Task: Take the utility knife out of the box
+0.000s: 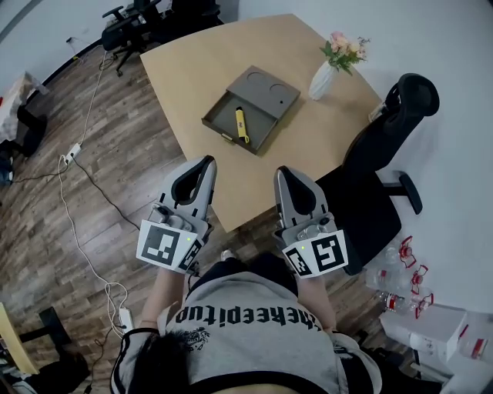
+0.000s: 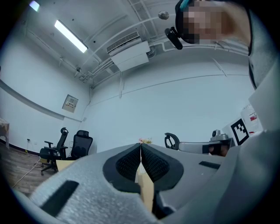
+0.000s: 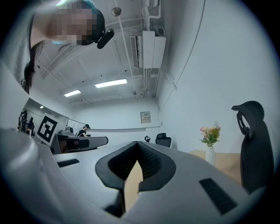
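A yellow utility knife (image 1: 242,125) lies in the open drawer of a flat brown box (image 1: 269,94) near the middle of the tan table (image 1: 323,131). My left gripper (image 1: 206,162) hovers at the table's near edge, well short of the box, its jaws shut with nothing between them. Beside it, my right gripper (image 1: 283,172) is also shut and empty, level with the left one. In the left gripper view the left gripper (image 2: 141,145) has its tips meeting, and the right gripper (image 3: 138,145) looks the same in the right gripper view.
A white vase of flowers (image 1: 325,77) stands on the table to the right of the box. A black office chair (image 1: 389,154) is at the table's right side. Cables and a power strip (image 1: 72,154) run over the wooden floor on the left. More chairs (image 1: 131,23) stand at the back.
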`<state>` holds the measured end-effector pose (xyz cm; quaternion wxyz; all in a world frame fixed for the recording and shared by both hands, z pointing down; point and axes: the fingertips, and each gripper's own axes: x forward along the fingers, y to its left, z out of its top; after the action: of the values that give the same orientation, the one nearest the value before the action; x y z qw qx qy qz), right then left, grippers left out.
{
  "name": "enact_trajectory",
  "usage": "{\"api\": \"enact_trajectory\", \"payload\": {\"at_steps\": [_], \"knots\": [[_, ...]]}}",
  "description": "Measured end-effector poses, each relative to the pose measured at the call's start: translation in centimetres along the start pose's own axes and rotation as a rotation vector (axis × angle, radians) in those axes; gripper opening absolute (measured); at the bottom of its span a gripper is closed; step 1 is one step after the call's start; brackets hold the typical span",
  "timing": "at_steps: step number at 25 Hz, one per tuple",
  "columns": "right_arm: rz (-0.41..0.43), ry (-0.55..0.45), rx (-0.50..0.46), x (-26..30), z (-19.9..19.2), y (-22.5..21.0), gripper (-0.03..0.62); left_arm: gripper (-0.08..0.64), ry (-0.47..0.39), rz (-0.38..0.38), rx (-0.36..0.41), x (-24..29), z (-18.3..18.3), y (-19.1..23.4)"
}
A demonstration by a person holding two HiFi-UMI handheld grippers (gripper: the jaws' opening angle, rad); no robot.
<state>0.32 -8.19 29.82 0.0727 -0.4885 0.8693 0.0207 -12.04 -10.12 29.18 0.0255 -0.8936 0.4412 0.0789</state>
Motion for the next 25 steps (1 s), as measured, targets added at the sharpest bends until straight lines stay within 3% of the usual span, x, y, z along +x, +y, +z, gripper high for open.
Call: {"api": "enact_trajectory", "payload": {"at_steps": [10,25], "knots": [[-0.017,0.02,0.01,0.4,-0.7,-1.3,0.008,0.018,0.019,-0.004,-0.022,1.0,-1.0,0.3],[0.1,0.013,0.023,5.9,-0.8,-5.0,0.006,0.018,0.02,0.105,0.008,5.2,-1.1,2.9]]}}
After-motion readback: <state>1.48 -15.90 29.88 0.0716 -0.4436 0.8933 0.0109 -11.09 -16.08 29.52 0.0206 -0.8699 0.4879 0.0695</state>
